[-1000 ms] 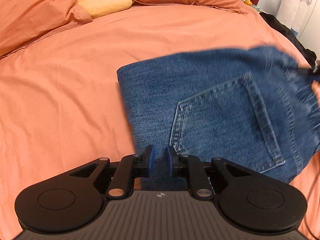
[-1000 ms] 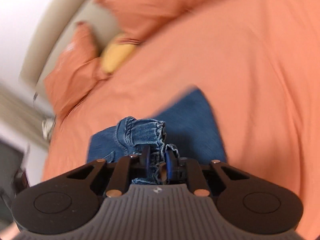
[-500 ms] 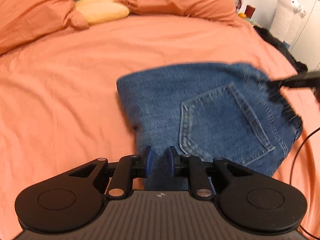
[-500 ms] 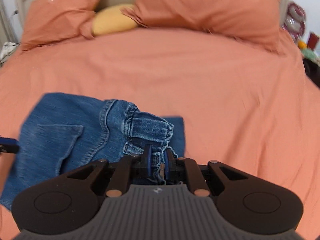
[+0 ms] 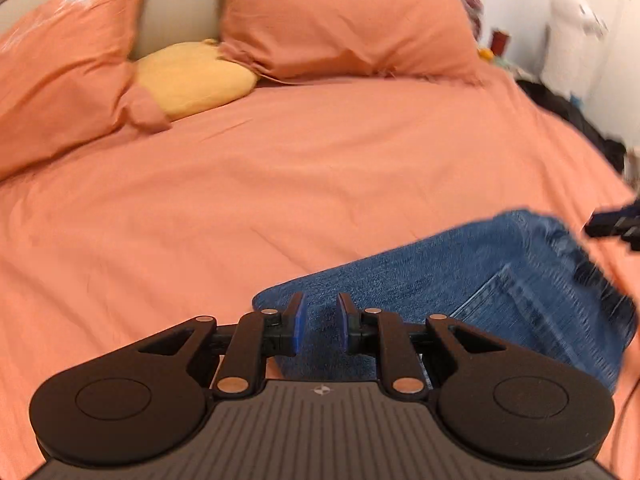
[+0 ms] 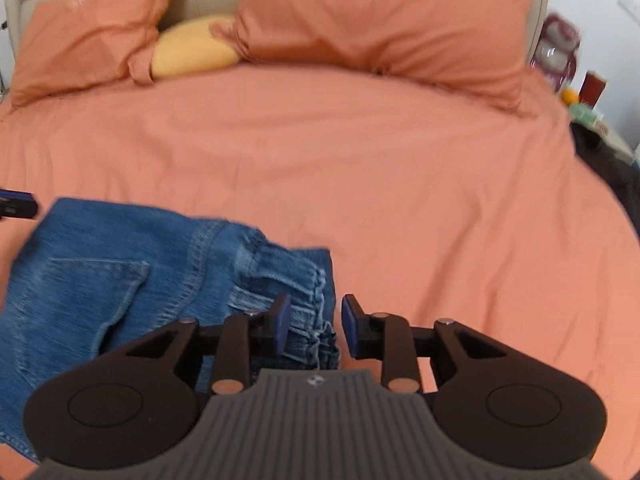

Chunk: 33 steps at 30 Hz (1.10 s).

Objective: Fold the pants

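Folded jeans (image 6: 120, 280) lie lower left on the orange bed (image 6: 360, 180) as the right gripper (image 6: 314, 324) opens off the waistband and the left gripper (image 5: 319, 322) hovers spread, empty; withdrawing gently should keep the fold intact.

The folded blue denim pants (image 6: 100, 284) are running off the left edge of the right wrist view, and motion is blurring their gathered waistband (image 5: 592, 276) at the left wrist view's right
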Available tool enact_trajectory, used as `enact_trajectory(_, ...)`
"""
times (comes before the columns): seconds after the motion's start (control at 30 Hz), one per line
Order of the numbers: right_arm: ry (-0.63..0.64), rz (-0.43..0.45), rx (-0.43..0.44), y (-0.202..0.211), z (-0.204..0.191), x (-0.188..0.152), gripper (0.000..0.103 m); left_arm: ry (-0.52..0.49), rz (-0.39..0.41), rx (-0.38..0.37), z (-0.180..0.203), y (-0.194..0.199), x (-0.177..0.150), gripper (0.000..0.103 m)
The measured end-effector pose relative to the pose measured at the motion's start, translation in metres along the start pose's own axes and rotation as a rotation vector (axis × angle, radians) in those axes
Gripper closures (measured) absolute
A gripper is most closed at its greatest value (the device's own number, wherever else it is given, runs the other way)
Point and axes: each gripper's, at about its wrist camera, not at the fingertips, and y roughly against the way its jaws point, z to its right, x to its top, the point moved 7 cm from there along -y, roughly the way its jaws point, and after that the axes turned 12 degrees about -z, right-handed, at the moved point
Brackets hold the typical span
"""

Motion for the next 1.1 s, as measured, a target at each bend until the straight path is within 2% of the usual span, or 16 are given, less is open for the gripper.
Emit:
enact_trajectory(0.1,0.057,-0.009,0.021,0.004,-0.018,-0.009,0.079,-0.073,-0.034,0.069,0.004,-0.019,-0.006,0.082)
enact_trajectory(0.2,0.107,-0.066,-0.047,-0.022,-0.023,-0.022,0.079,-0.079,-0.108,0.122,-0.004,-0.048,-0.016,0.086)
enact_trajectory(0.23,0.089,-0.078,-0.042,-0.032,-0.02,-0.026,0.078,-0.066,-0.129,0.121,-0.007,-0.057,-0.019,0.086)
enact_trajectory(0.3,0.012,-0.089,-0.014,-0.046,-0.011,-0.032,0.07,-0.047,-0.137,0.115,-0.009,-0.064,-0.022,0.086)
enact_trajectory(0.4,-0.079,-0.106,0.009,-0.05,0.0,-0.031,0.062,-0.073,-0.139,0.15,-0.004,-0.06,-0.022,0.086)
enact_trajectory(0.5,-0.09,-0.09,-0.007,-0.033,-0.002,-0.029,0.065,-0.055,-0.125,0.189,-0.009,-0.037,-0.025,0.086)
enact_trajectory(0.57,-0.073,-0.045,-0.019,-0.012,-0.007,-0.031,0.073,-0.038,-0.082,0.155,-0.012,-0.012,-0.033,0.086)
enact_trajectory(0.67,-0.021,0.018,-0.02,0.021,-0.018,-0.046,0.074,-0.029,-0.024,0.087,0.004,0.021,-0.053,0.086)
enact_trajectory(0.8,0.005,0.037,0.002,0.037,-0.031,-0.076,0.077,0.004,0.013,0.006,0.034,0.045,-0.082,0.088)
enact_trajectory(0.97,0.013,0.031,-0.008,0.029,-0.038,-0.121,0.078,0.01,0.012,-0.047,0.059,0.047,-0.122,0.09)
enact_trajectory(1.1,-0.022,0.031,-0.013,0.012,-0.036,-0.136,0.078,0.084,-0.056,-0.083,0.058,0.031,-0.154,0.092)
